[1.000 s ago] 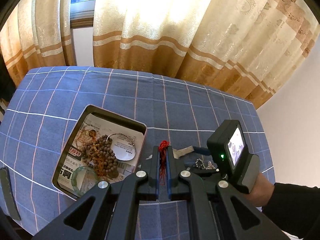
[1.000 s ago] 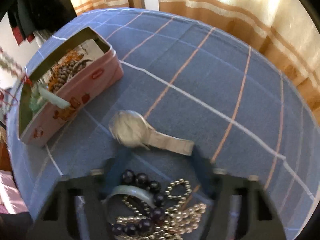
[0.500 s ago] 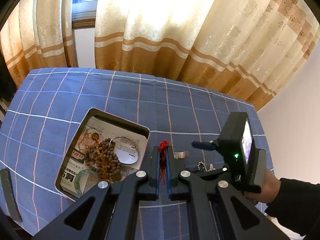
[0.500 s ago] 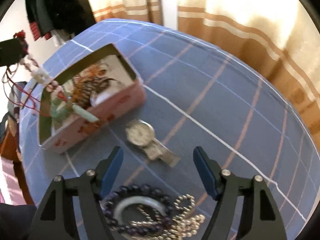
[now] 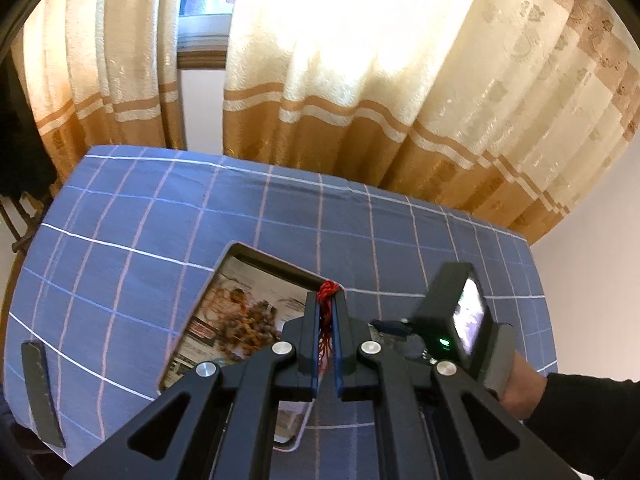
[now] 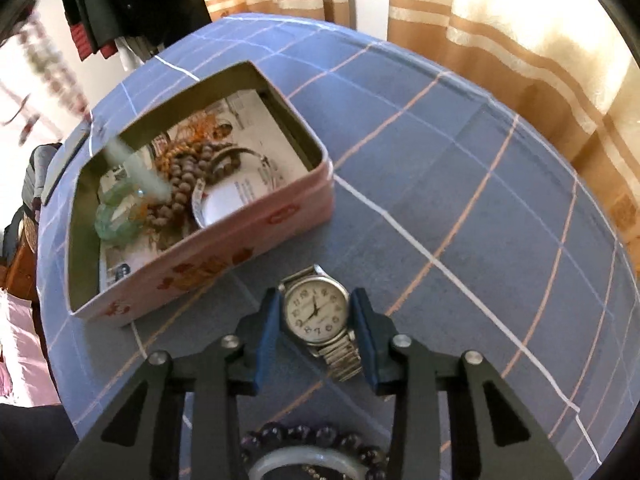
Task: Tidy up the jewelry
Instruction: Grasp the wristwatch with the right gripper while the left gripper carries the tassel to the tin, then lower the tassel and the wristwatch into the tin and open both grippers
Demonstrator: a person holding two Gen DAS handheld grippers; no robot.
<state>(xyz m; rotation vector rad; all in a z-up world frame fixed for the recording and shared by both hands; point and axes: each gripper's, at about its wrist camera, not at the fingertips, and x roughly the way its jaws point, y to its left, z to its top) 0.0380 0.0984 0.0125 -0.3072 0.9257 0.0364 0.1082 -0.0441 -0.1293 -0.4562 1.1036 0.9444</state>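
Observation:
My left gripper is shut on a red cord, above the right edge of the pink tin. In the right wrist view the cord's blurred pale green pendant dangles over the tin. A brown bead string, a green bangle and a silver bangle lie in the tin. My right gripper is closing on the silver watch, with both blue pads against the sides of its case. The watch band trails back between the fingers.
A dark purple bead bracelet and a pale bangle lie on the blue checked cloth under my right gripper. Curtains hang behind the table. A dark strip lies at the table's left edge. Dark clothes hang beyond it.
My right gripper opened wide, moved forward from the bracelet pile to the watch and narrowed around its case. My left gripper shifted over the tin, still holding the red cord.

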